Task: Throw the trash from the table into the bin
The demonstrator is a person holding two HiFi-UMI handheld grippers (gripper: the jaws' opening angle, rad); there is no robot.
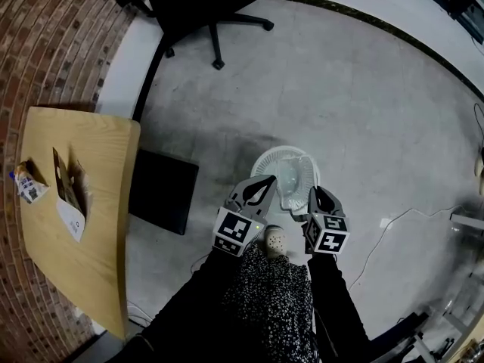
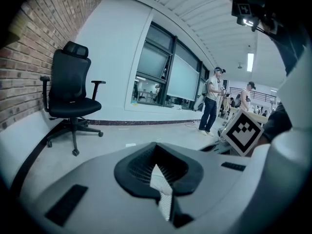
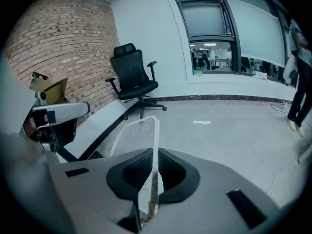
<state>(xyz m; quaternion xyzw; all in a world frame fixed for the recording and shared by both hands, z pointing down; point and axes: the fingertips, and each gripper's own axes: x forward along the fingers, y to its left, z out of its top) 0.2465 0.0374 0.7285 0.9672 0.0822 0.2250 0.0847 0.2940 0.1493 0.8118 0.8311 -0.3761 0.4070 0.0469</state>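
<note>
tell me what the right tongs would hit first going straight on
most likely the white bin, whose rim sits just ahead of the right tongs in the head view; the clear plastic piece they grip would arrive first. height is unclear, so maybe the floor beyond.

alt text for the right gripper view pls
The right gripper is shut on the edge of a clear plastic container that sticks out ahead of it. Beyond: grey floor, a black office chair by a brick wall, large windows.
</note>
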